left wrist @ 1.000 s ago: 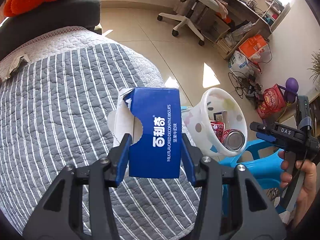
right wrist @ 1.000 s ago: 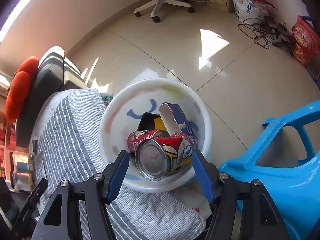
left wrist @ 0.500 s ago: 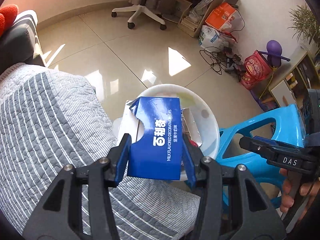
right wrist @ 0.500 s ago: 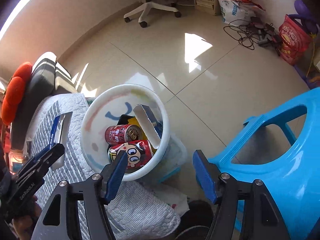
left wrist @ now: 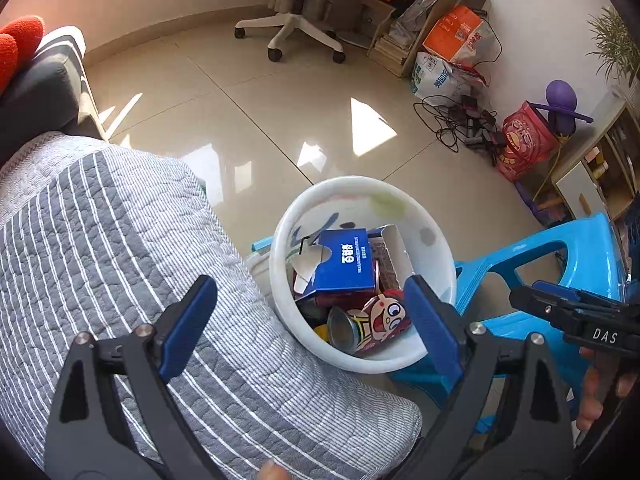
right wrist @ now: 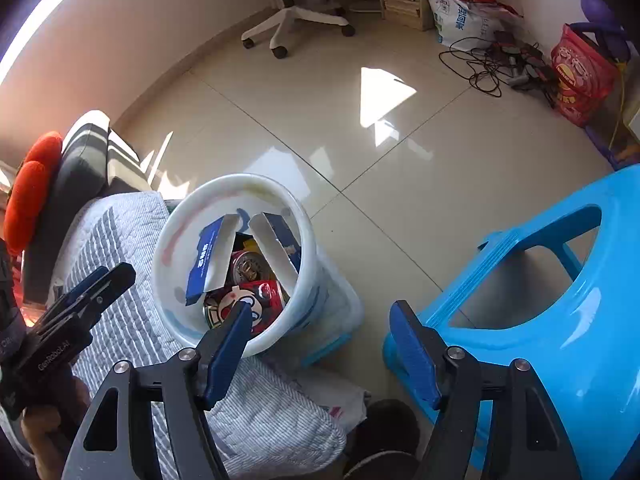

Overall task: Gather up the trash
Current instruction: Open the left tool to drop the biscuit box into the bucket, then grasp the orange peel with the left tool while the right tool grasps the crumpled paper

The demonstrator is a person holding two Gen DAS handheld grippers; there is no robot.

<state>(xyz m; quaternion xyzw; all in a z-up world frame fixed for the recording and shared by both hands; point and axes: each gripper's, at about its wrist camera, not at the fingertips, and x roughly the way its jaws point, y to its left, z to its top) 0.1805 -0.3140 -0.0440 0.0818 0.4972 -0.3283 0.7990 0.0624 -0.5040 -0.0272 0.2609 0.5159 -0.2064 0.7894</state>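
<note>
A white bin [left wrist: 436,240] stands on the floor beside the bed; it also shows in the right wrist view [right wrist: 168,248]. In it lie a blue biscuit box [left wrist: 346,266], a red cartoon can [left wrist: 380,320] and other cans. The box [right wrist: 210,258] and the can [right wrist: 256,300] also show in the right wrist view. My left gripper [left wrist: 312,320] is open and empty above the bin's near rim. My right gripper [right wrist: 320,336] is open and empty, above the floor between the bin and the stool.
A grey striped quilt [left wrist: 100,260] covers the bed at the left. A blue plastic stool [right wrist: 560,280] stands right of the bin. An office chair [left wrist: 300,20], bags and cables [left wrist: 460,120] lie at the far wall on the tiled floor.
My left gripper opened and the blue biscuit box dropped into the bin. My right gripper let go of the cartoon can into the bin earlier and pulled back to the right.
</note>
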